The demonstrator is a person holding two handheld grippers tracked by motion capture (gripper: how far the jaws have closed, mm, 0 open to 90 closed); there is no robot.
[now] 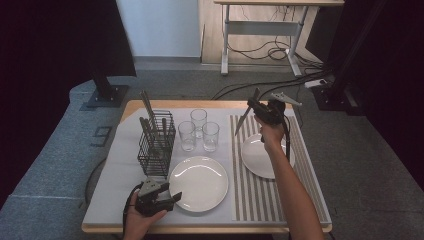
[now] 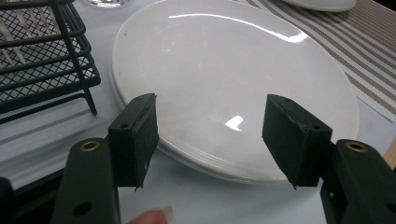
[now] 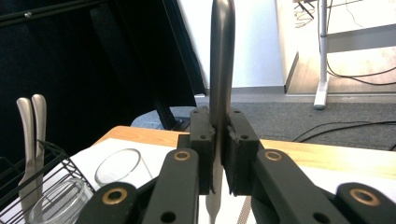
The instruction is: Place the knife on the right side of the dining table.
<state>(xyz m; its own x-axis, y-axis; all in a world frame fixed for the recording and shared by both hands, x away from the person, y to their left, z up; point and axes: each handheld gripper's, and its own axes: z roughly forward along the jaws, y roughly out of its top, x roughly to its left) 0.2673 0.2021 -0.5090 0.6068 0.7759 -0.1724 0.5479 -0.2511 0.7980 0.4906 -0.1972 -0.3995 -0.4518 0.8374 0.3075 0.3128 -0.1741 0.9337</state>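
**Knife lifted over the far plate as a table is laid**

While its jaws clamp a table knife (image 3: pixel 221 70) at mid-length, the right gripper (image 1: pixel 263 111) hangs above the striped mat (image 1: pixel 260 195) at the table's right side. In the high view the knife (image 1: pixel 243 120) slants down and to the left, its lower end in the air just beyond the far plate (image 1: pixel 257 155) that lies on the mat. The right gripper view has the knife standing upright between the pads, one end rising well above them and the other dropping below; that mid-length grip probably keeps it from swinging as it is carried. It looks bound for a spot on the mat beside the plate.

The left gripper (image 1: pixel 167 199) rests at the near edge of the table, its jaws wide apart and holding nothing. In its own view the pads (image 2: pixel 140 135) frame the rim of the near plate (image 2: pixel 233 70), just short of touching it, as if parked out of the way.

Left of both plates stands a black wire basket (image 1: pixel 156 145) with several pieces of cutlery (image 1: pixel 148 107) standing upright in it, handles (image 3: pixel 31 112) poking above the rim. Three empty glasses (image 1: pixel 199 131) cluster between the basket and the mat. Both plates are bare.
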